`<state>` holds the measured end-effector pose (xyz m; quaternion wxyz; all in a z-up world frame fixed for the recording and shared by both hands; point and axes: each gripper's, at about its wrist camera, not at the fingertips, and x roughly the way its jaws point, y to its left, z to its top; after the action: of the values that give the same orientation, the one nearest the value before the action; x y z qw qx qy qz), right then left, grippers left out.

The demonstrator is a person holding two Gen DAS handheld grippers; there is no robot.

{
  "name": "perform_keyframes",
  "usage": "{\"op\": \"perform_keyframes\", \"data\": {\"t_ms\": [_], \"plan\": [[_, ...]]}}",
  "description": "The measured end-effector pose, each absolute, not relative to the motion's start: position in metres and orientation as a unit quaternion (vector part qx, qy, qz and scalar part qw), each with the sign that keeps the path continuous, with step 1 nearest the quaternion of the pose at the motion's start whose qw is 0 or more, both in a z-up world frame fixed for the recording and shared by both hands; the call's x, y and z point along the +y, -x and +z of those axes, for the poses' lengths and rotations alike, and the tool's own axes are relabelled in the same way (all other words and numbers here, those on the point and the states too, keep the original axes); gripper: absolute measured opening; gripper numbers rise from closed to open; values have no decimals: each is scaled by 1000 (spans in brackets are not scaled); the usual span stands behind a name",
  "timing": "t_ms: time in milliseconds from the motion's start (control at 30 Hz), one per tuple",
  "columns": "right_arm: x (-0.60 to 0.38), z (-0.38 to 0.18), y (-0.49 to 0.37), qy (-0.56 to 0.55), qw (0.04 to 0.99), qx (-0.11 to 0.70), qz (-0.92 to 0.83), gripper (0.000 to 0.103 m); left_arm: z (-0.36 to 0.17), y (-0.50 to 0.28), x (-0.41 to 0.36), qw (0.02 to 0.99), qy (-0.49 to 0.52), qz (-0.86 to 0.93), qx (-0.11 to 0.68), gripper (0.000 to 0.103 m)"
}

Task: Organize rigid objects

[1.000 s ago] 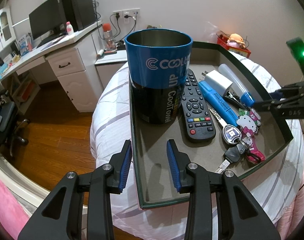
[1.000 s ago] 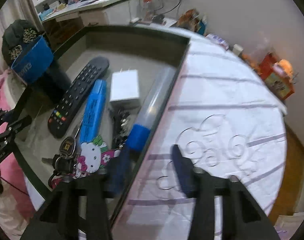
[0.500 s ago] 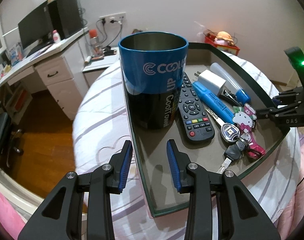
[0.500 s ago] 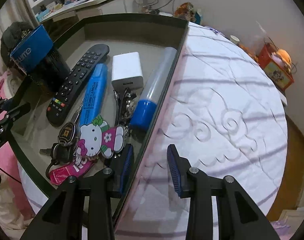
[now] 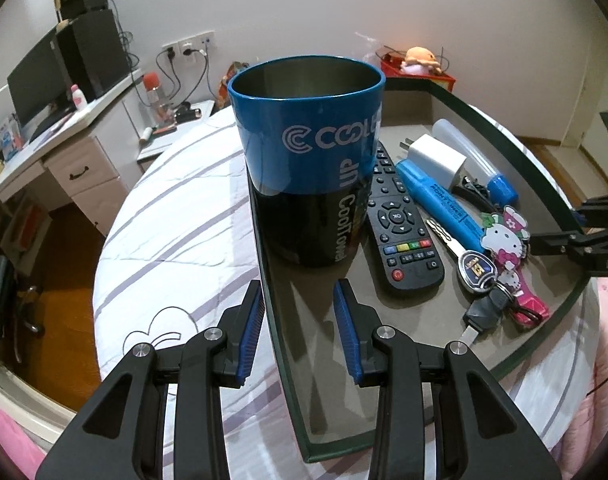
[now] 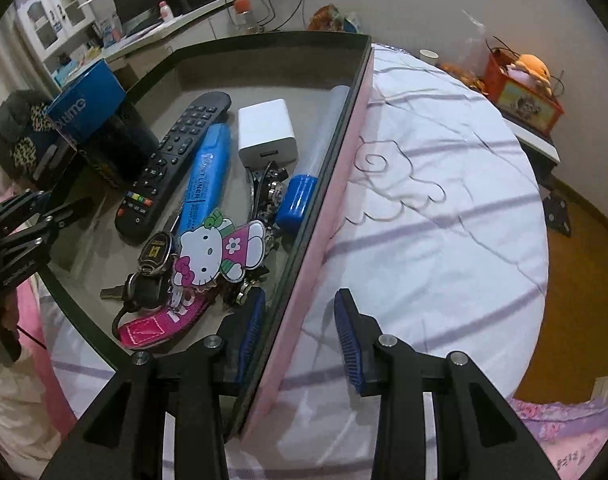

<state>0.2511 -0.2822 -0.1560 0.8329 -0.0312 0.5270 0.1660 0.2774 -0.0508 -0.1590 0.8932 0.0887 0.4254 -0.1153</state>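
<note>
Looking down through the left wrist camera, I see the left tongs [image 5: 298, 288] straddling the left wall of a shallow dark tray [image 5: 315, 360]. One blue pad sits outside over the striped bed sheet [image 5: 176, 232] and the other inside over the bare tray floor. The pads stand partly apart with the thin wall between them. The outer pad looks to be against the rim, but I cannot tell whether they actually bite on it.

The right tongs [image 6: 300, 296] straddle the opposite wall in the same way, the left finger inside the tray and the right finger over the sheet. A strip of sheet shows between that finger and the pink outer face of the wall, so again I cannot tell if it is clamped.

The tray lies on the bed. Inside it, a blue and black CoolTowel cup [image 5: 307, 152] stands upright by the left wall. Just beside it lies a black remote control [image 5: 399, 232], then a blue highlighter [image 5: 435, 196]. A white charger plug [image 5: 435, 156] and a clear tube with a blue cap [image 5: 475, 160] lie near the right wall. A bunch of keys [image 5: 479, 268] with a Hello Kitty charm [image 5: 503, 240] and a pink strap [image 5: 531, 304] lies at the near right.
</note>
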Motion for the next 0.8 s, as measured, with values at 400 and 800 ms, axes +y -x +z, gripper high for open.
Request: {"op": "perform_keyframes", "data": {"t_ms": [400,800], "plan": [[-308,-141,-236,-71,864,460,193,55,-141,-253,-24,910,-61,-100,397,49],[-310,-136,-170,-39,894,419,154,73,-132,-198,-13,919,-76,-111,371,68]]}}
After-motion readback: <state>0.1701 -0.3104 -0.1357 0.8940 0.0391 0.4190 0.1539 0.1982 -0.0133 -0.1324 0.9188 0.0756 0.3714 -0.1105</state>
